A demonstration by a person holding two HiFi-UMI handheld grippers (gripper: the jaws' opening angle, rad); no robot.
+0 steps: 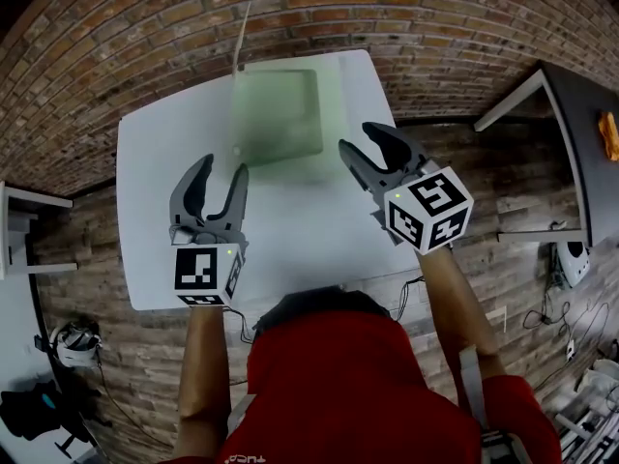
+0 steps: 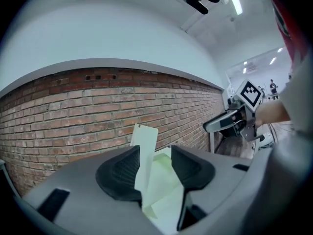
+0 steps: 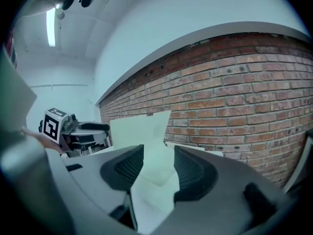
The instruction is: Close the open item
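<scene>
Red shirt: the person's, filling the bottom of the head view.
Surface: white, set against a brick wall.
Case: pale green and open, at the far end, ahead of and between both grippers, apart from them.
Lid: upright along the case's left side, nearer the left gripper.
Left gripper: jaws apart, empty.
Right gripper: jaws apart, empty.
Unclear: the case is blurred, so hinge and contents are unreadable.

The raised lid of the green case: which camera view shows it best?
The right gripper view: the lid faces that camera broadside, its wide face showing. The left gripper view shows the lid as a narrow upright strip; the head view, only a thin edge from above.
</scene>
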